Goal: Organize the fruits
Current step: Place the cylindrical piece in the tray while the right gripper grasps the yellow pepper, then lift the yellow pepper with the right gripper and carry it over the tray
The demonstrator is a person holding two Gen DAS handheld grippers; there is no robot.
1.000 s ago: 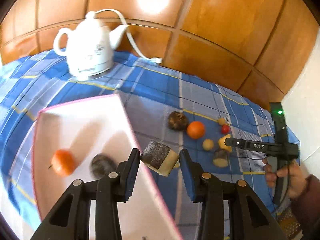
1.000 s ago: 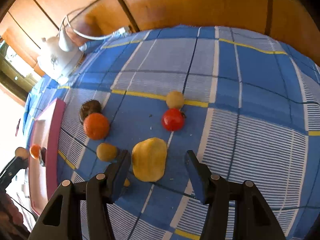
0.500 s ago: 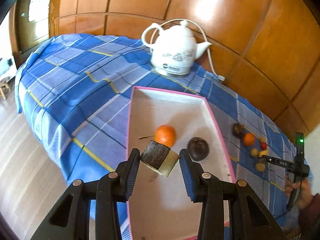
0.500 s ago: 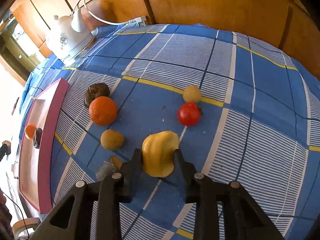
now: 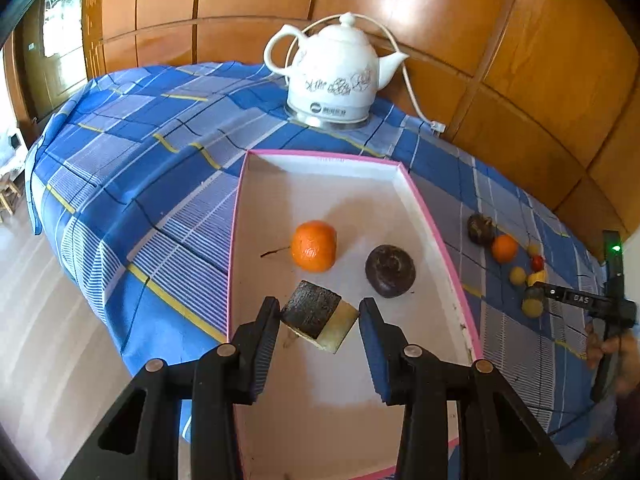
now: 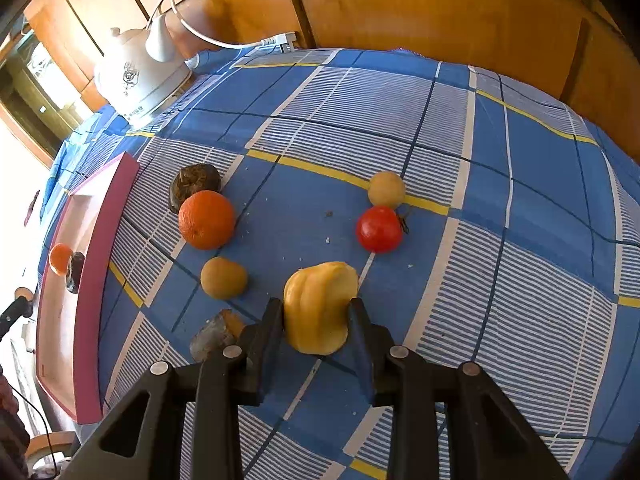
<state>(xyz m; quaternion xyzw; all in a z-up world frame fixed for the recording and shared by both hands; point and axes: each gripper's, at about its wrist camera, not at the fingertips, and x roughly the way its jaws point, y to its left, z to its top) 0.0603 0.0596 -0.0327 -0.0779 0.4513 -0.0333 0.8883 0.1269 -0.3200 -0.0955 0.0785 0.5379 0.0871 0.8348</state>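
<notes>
While our left gripper [image 5: 319,322] pinches the dark-rinded fruit chunk [image 5: 318,316] over the pink-rimmed tray [image 5: 440,236], likely to drop it beside the orange [image 5: 314,246], our right gripper [image 6: 316,320] sits clamped on the yellow fruit piece [image 6: 318,306] on the tablecloth [image 6: 500,240].

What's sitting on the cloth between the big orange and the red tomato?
Nothing but crumbs: in the right wrist view the blue checked cloth between the orange and the tomato is bare.
</notes>
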